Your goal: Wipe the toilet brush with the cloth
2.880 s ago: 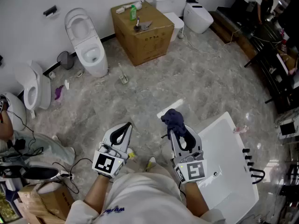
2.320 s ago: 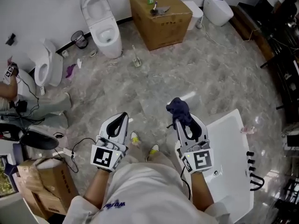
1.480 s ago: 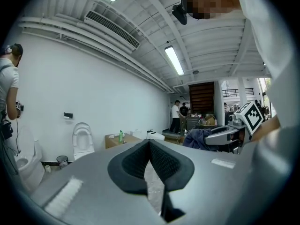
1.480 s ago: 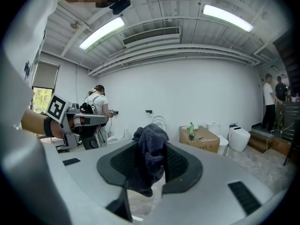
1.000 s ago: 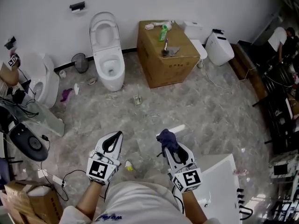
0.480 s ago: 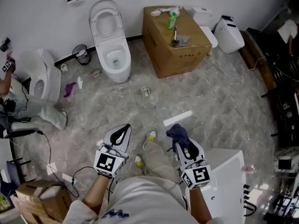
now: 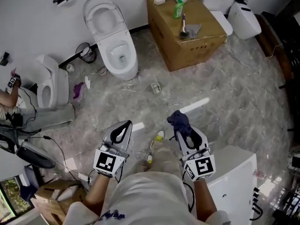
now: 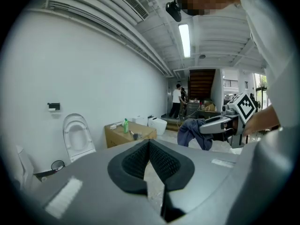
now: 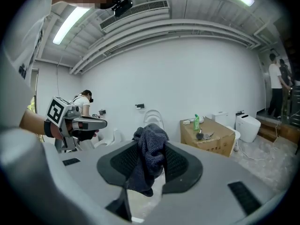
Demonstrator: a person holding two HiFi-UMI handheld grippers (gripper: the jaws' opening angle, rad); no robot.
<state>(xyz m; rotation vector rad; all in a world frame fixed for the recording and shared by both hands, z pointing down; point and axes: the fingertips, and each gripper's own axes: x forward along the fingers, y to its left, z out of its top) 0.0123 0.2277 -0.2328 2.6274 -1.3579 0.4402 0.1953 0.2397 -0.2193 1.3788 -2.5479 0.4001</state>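
Left gripper (image 7: pixel 125 124), lower left of centre: jaws together, nothing between. Right gripper (image 7: pixel 181 129), lower right of centre: clamped on dark blue cloth (image 7: pixel 177 119) (bunched above jaw tips). Toilet brush (image 7: pixel 183 29) upright on cardboard box (image 7: pixel 197 46), upper right, well apart from both grippers.

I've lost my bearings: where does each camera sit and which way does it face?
Head view: on the person's head, facing steeply down at floor, toilet and cardboard box; shows forearms, left gripper, and right gripper holding the cloth.
Left gripper view: on the left gripper, facing along its shut, empty jaws toward the wall; right gripper shows at right.
Right gripper view: on the right gripper, facing past the clamped cloth; left gripper shows at left.
Shared: both gripper views show toilet and box.
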